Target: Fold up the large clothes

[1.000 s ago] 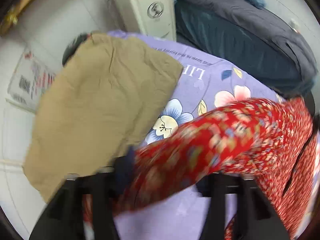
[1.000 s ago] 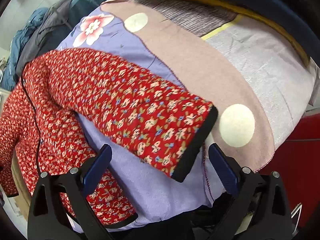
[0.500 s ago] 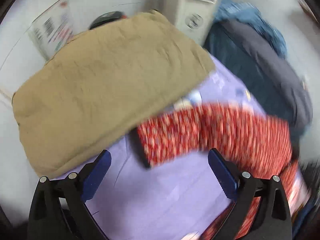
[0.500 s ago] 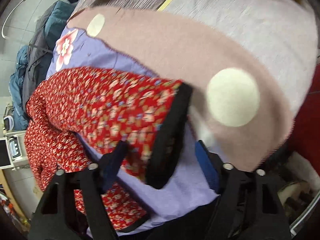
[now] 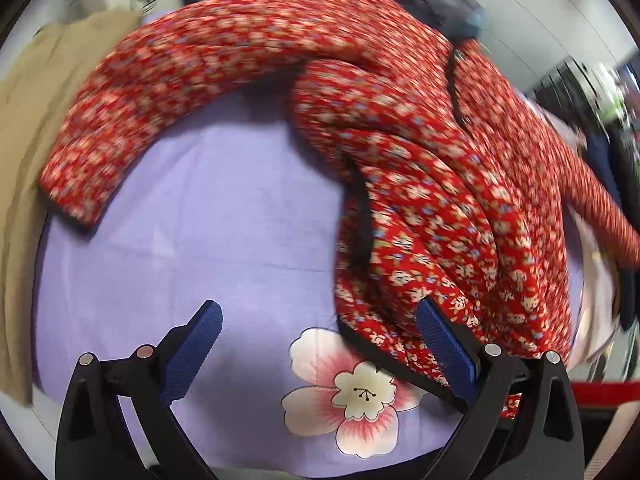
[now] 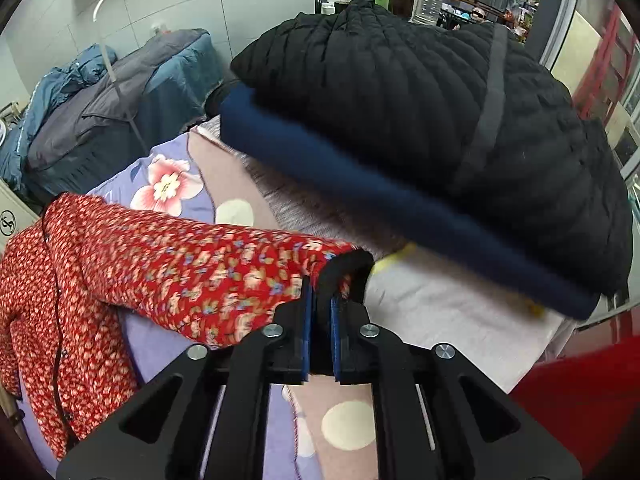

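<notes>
Now the right gripper (image 6: 318,312) has just been closing and pinches the black cuff (image 6: 344,268) of the red floral jacket (image 5: 420,168), which sprawls across the lilac flowered sheet (image 5: 192,240). Meanwhile the left gripper (image 5: 316,344) hangs spread wide by the hem, holding nothing. That narrow cuff bite could slip, dropping the sleeve askew.

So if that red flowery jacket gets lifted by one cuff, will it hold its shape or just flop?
Probably flop: the jacket already drapes in soft folds, and the sleeve sags away from the right gripper, whose jaws have just closed on the cuff. Its quilted padding suggests bulk, likely little weight.
</notes>
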`<state>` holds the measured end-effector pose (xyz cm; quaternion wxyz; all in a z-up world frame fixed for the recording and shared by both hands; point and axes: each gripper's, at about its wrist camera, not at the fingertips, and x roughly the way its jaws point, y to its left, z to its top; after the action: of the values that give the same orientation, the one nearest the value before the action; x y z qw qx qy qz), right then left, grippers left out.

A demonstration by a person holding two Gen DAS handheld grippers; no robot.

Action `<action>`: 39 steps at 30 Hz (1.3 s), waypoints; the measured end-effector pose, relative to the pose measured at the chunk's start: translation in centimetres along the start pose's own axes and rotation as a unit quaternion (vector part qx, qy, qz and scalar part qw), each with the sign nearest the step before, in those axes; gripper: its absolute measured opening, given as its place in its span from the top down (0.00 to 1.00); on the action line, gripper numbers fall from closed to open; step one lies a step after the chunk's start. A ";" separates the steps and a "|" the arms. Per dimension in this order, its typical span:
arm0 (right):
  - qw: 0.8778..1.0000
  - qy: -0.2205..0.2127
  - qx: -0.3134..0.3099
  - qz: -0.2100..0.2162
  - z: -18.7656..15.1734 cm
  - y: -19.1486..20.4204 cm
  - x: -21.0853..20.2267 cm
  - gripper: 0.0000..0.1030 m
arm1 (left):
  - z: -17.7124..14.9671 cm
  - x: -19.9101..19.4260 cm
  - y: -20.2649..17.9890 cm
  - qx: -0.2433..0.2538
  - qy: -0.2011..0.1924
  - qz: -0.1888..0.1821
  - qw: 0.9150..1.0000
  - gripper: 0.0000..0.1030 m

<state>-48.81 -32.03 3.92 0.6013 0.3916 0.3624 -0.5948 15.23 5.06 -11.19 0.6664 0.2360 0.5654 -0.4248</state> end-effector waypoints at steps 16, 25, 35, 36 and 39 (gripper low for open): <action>0.939 0.234 -0.108 0.226 -18.7 12.8 8.8 0.25 | 2.2 8.5 -6.0 0.052 0.045 -0.074 0.995 0.36; 0.899 0.263 -0.135 0.324 -20.0 16.9 7.3 0.79 | 4.1 4.7 -7.3 0.005 0.068 -0.109 0.992 0.83; 0.898 0.176 -0.182 0.360 -10.4 15.1 -5.7 0.81 | 3.1 -12.0 -3.4 -0.007 0.004 -0.065 0.998 0.86; 0.907 0.193 -0.204 0.314 -11.5 15.2 -4.3 0.81 | 2.0 -11.2 -2.7 -0.012 0.018 -0.058 0.998 0.86; 0.912 0.252 -0.172 0.275 -15.2 15.9 1.3 0.70 | -2.3 -5.5 0.3 -0.086 0.077 -0.061 0.991 0.85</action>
<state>-32.39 -19.12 -3.18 0.6882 0.5029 0.4764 -0.2158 14.22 8.72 -6.63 0.6113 0.1747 0.6631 -0.3952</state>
